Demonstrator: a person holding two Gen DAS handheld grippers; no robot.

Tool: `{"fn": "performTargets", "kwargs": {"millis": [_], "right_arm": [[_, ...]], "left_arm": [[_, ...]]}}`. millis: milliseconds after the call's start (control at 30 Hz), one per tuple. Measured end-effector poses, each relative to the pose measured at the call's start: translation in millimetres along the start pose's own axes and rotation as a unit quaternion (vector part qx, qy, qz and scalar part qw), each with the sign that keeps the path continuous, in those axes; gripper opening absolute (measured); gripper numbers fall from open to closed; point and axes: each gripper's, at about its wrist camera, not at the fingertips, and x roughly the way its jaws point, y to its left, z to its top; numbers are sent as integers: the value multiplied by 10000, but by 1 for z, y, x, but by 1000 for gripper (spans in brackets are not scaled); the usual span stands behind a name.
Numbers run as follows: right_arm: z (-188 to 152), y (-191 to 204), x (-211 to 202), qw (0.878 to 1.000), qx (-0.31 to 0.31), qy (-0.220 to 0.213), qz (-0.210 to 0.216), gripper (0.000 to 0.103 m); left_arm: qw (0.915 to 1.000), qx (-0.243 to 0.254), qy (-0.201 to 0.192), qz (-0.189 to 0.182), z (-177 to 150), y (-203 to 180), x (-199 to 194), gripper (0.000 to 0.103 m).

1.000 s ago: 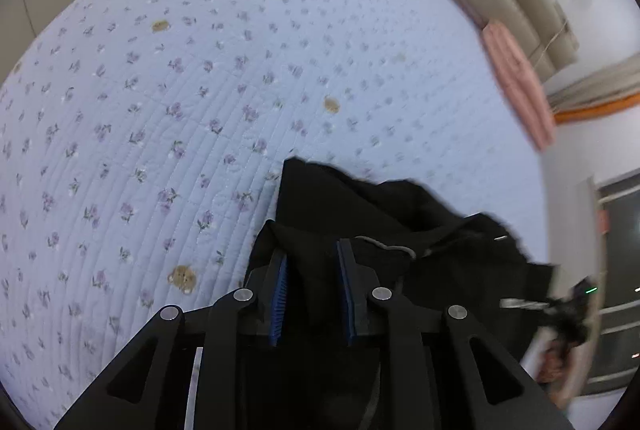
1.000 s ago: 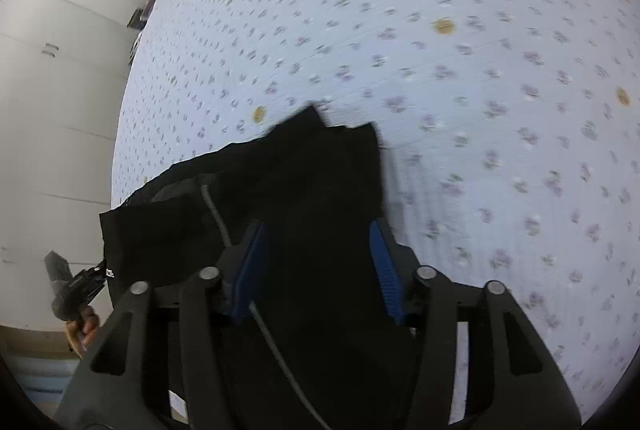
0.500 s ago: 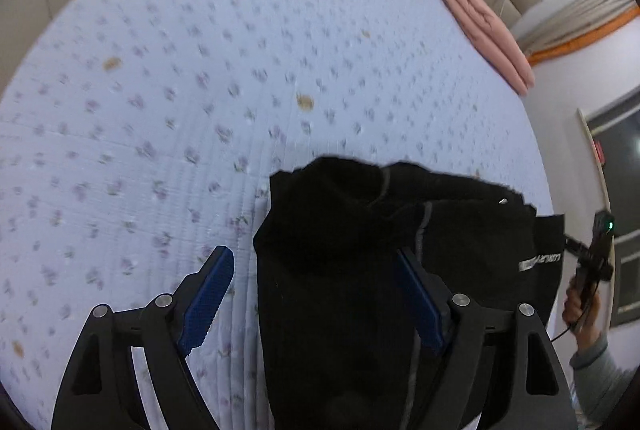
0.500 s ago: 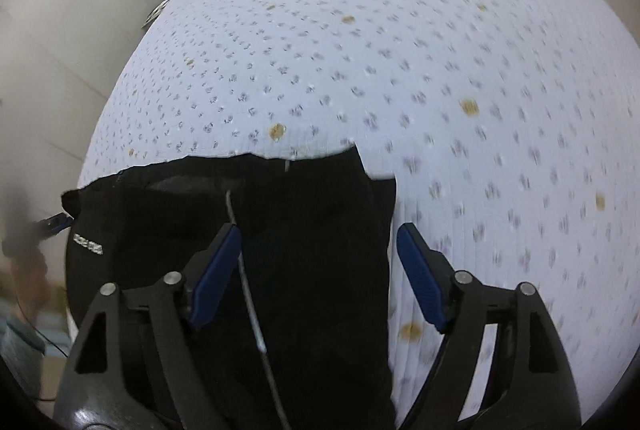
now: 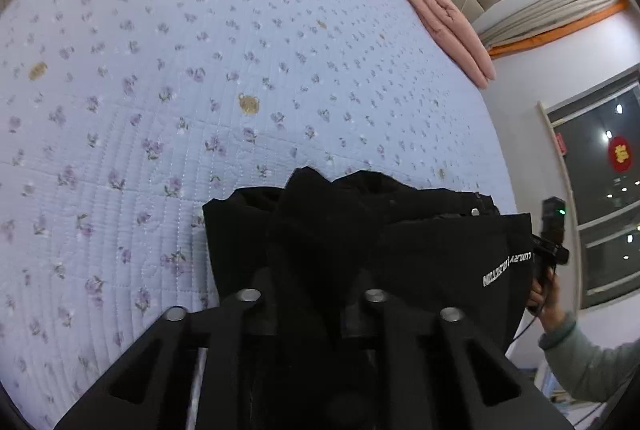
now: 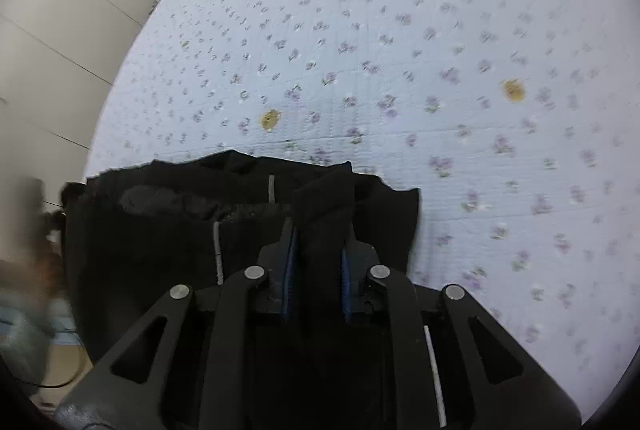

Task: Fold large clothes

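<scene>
Your right gripper (image 6: 318,262) has its jaws pinched on the black jacket (image 6: 160,238). Your left gripper (image 5: 312,282) grips it too. Next, carry it forward over the bed (image 5: 200,49).

left gripper (image 5: 312,294) jaws closed, right gripper (image 6: 318,250) jaws closed

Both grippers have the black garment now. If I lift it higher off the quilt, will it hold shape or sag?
Probably sag: the black garment already bunches in soft folds at the left gripper and right gripper. It looks layered and thick, so likely fairly heavy. The bunched fabric between the jaws should resist slipping, though I can't be sure.
</scene>
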Motion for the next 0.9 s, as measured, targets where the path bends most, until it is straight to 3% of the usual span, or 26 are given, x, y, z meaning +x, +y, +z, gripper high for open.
{"fn": "performTargets", "kwargs": {"millis": [67, 167, 300, 433, 567, 633, 700, 800, 867, 900], "right_arm": [[-3, 5, -15, 9996, -36, -145, -225, 9], [2, 19, -62, 9952, -208, -712, -637, 9], [29, 28, -98, 9894, -289, -1191, -782, 9], [56, 28, -64, 9861, -333, -1142, -1157, 9], [61, 6, 24, 9870, -176, -327, -1561, 10], [57, -11, 58, 9910, 228, 73, -1316, 11], [53, -21, 66, 9914, 603, 90, -1162, 13], [53, -22, 70, 9897, 571, 138, -1303, 19], [54, -18, 70, 9886, 480, 191, -1418, 24], [55, -16, 71, 9878, 450, 232, -1473, 27]], "left_arm": [[9995, 65, -269, 182, -1, -11, -16, 12], [9966, 76, -821, 86, 6, -28, -58, 12], [9908, 283, -1318, 147, 31, -48, -83, 12], [9918, -75, -1013, 776, 57, -25, -35, 12], [9901, -67, -295, 1367, 56, 6, 41, 12], [9898, -111, -227, 1404, 50, 13, 57, 13], [9888, -152, -262, 1458, 47, 15, 62, 15], [9872, -165, -151, 1582, 49, 19, 69, 24], [9868, -345, -44, 1580, 52, 27, 67, 49], [9868, -537, -60, 1527, 55, 35, 60, 55]]}}
